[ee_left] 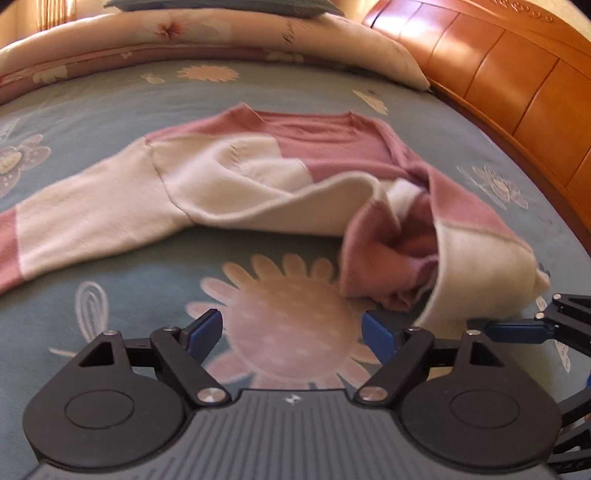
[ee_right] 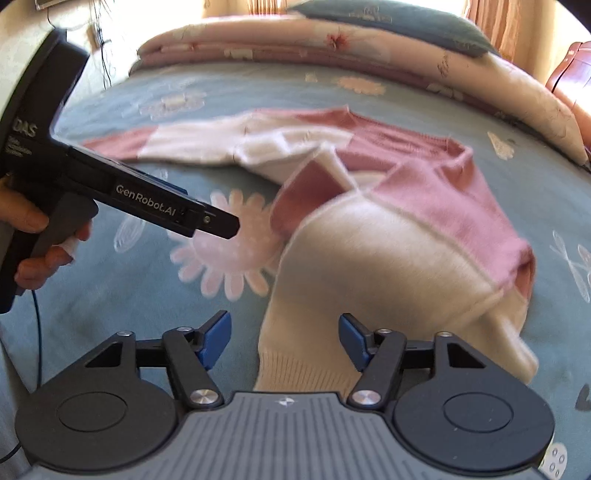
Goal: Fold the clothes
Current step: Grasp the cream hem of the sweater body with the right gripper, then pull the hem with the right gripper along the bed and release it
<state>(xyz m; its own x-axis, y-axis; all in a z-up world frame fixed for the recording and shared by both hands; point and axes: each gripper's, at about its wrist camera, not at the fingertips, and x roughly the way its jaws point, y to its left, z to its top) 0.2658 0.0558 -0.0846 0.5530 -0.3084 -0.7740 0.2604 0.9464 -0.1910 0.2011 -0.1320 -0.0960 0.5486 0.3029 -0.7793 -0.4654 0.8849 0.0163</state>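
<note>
1. Plainly, the pink-and-cream sweater (ee_left: 258,173) lay on the blue flowered bedspread (ee_left: 110,110), its neckline toward the quilt (ee_left: 221,33) and the wooden headboard (ee_left: 498,74). One sleeve (ee_left: 85,221) stretched out flat, while the opposite side was heaped into a loose, half-turned bundle (ee_left: 424,240).
2. The left gripper (ee_left: 291,332) hung over bare bedspread with its blue pads spread wide and nothing between them; it touched no cloth.
3. The right gripper (ee_right: 284,339) also stood apart-jawed, with the cream ribbed cuff or hem (ee_right: 306,369) lying in the gap. Neither pad seemed to press on the knit, so I judged it not yet gripped.
4. The step in hand looked like an early one: sorting out the bunched side before any proper fold.
5. Next, the right gripper would need to close on that ribbed edge, and the left to find a matching edge or the shoulder, so the bundle could be drawn flat.
</note>
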